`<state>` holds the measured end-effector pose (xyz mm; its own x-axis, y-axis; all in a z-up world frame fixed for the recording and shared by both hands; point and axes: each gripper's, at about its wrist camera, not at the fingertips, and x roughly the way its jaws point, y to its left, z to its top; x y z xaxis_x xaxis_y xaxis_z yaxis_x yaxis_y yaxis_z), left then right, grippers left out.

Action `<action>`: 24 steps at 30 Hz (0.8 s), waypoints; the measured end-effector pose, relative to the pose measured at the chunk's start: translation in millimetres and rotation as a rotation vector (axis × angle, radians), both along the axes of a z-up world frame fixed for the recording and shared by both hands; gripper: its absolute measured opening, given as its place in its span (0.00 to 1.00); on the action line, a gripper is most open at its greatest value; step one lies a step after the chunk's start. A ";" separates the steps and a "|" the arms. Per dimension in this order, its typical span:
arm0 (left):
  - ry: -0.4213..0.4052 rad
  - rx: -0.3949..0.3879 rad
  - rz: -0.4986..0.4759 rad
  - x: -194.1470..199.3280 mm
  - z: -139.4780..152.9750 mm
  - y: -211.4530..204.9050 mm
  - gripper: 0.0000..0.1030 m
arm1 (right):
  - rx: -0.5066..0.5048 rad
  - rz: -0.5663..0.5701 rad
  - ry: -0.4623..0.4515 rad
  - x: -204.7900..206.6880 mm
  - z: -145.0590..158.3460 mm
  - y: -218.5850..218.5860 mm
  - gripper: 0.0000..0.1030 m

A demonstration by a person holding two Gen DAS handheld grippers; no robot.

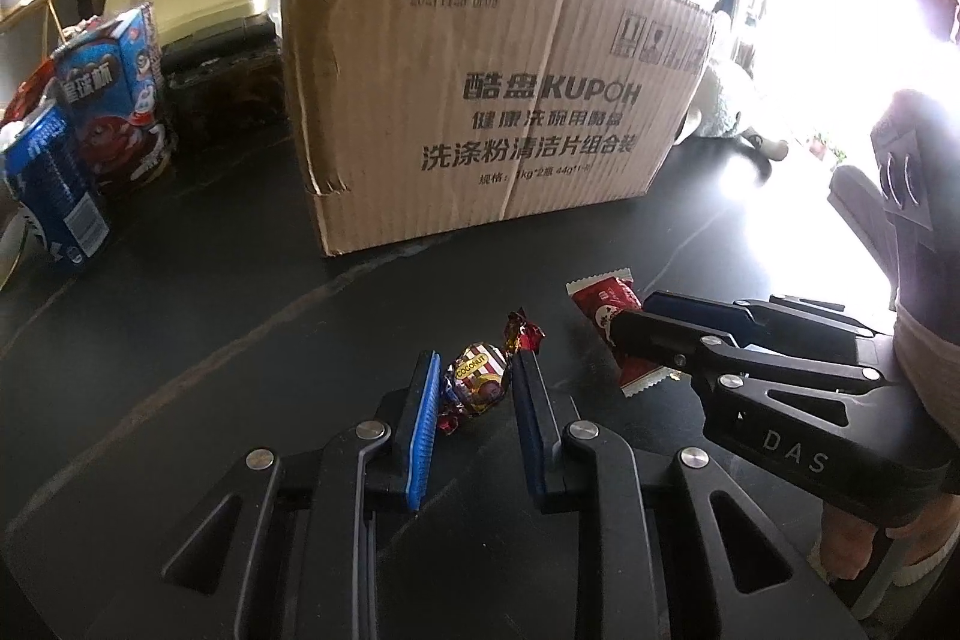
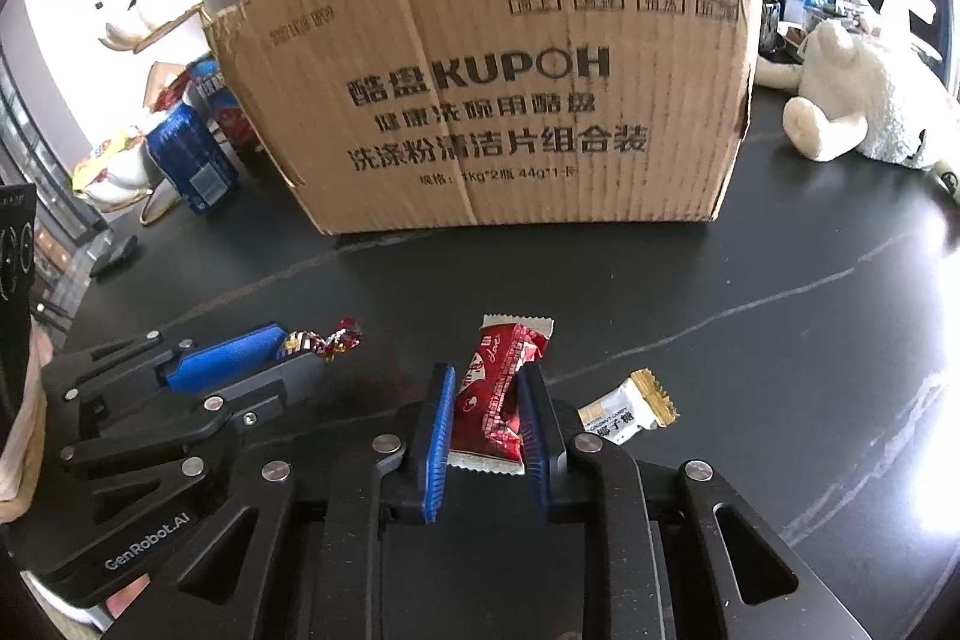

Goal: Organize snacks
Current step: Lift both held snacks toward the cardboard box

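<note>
place: home living room | cues: plush toy [image 2: 864,100], ornaments, dark table [image 2: 780,280], bright window

Brown cardboard box [image 2: 480,100], red wrapper [image 2: 498,388], blue fingers [image 2: 435,436], black table [image 2: 780,310].

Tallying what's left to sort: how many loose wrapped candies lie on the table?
3: coconut candy between left claw pads, red packet in right claw, white candy to its right. Others may be hidden.
</note>
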<state>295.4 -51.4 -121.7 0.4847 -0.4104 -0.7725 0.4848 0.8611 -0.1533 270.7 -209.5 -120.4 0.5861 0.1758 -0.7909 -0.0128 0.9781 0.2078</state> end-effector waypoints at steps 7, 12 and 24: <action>-0.028 -0.012 0.018 -11.9 18.8 3.7 0.24 | 0.006 0.003 -0.019 -8.5 10.8 -0.1 0.22; -0.055 -0.026 0.039 -18.9 37.4 6.9 0.24 | 0.012 0.001 -0.071 -17.7 32.5 -2.8 0.22; -0.157 -0.071 0.073 -29.9 94.9 5.2 0.24 | 0.023 -0.007 -0.194 -31.0 86.4 -6.6 0.22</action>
